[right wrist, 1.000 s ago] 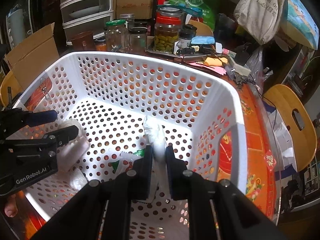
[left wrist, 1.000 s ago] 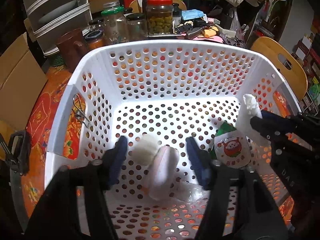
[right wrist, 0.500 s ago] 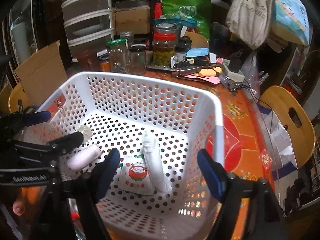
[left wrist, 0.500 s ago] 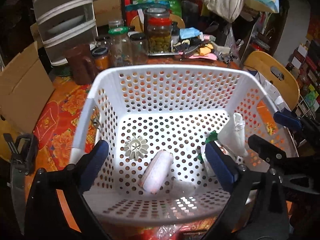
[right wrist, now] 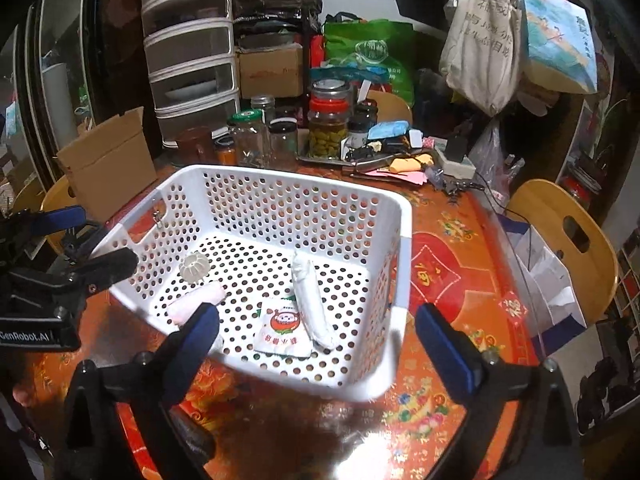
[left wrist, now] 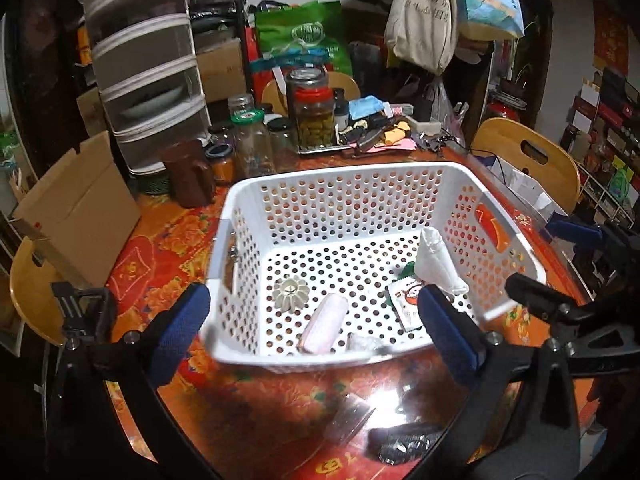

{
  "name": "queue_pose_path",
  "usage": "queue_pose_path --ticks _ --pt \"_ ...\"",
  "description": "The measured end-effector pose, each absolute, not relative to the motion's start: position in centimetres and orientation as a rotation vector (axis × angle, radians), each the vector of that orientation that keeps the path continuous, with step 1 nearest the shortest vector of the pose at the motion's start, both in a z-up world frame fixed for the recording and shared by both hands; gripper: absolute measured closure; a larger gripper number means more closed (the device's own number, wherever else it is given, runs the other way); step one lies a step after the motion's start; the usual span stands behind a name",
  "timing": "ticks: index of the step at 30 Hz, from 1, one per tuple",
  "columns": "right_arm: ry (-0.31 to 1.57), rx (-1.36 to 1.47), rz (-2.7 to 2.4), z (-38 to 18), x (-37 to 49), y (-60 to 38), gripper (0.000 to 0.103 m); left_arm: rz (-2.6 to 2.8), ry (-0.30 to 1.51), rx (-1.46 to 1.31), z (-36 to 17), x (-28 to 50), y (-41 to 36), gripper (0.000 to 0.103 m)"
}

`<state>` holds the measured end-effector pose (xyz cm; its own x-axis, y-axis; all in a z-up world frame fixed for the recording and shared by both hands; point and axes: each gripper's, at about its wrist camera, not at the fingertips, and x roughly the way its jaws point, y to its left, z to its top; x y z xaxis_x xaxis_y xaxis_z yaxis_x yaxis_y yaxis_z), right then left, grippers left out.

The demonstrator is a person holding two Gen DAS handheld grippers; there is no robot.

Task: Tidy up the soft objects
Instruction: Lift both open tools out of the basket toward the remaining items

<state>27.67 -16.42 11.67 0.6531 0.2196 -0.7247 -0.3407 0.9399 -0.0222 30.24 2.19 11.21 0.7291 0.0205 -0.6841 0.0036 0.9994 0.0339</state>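
The white basket point(left wrist: 400, 176) stands on the table point(right wrist: 452, 276), and inside it lie the white roll point(right wrist: 310, 300) by its right wall, the printed packet point(right wrist: 284, 328) beside, the pink roll point(left wrist: 324, 322) and the small ribbed sponge point(left wrist: 291, 292) to the left, while my left gripper point(left wrist: 312, 332) and my right gripper point(right wrist: 316, 344) are both wide apart, empty, near its front rim.

Round table point(right wrist: 452, 280) under a red-and-orange flowered cloth with a glossy cover. Near the middle, sitting straight on it, a white perforated basket point(right wrist: 280, 188); behind that, a cluster of glass jars point(right wrist: 250, 140), a brown jug point(left wrist: 188, 176) and a metal tray point(right wrist: 336, 158) of odds and ends. At the near edge, a dark, blurred object point(left wrist: 404, 438) lying on the cover.
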Motion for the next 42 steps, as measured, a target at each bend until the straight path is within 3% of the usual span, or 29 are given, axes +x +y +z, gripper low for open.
queue_pose_path --ticks 8,17,30,42 --pt "0.761 -0.157 0.337 12.3 24.4 -17.1 0.003 -0.009 0.71 0.016 11.9 25.2 3.3 0.0" --pt "0.763 -0.152 0.369 10.8 21.2 -17.6 0.003 0.001 0.729 0.0 8.5 21.4 4.4 0.0" --pt "0.849 -0.145 0.455 5.3 18.4 -16.3 0.002 0.006 0.889 -0.06 -0.9 23.3 5.7 0.0" --pt "0.912 -0.154 0.571 1.5 16.8 -12.8 0.002 -0.034 0.974 -0.053 -4.6 26.0 4.6 0.0"
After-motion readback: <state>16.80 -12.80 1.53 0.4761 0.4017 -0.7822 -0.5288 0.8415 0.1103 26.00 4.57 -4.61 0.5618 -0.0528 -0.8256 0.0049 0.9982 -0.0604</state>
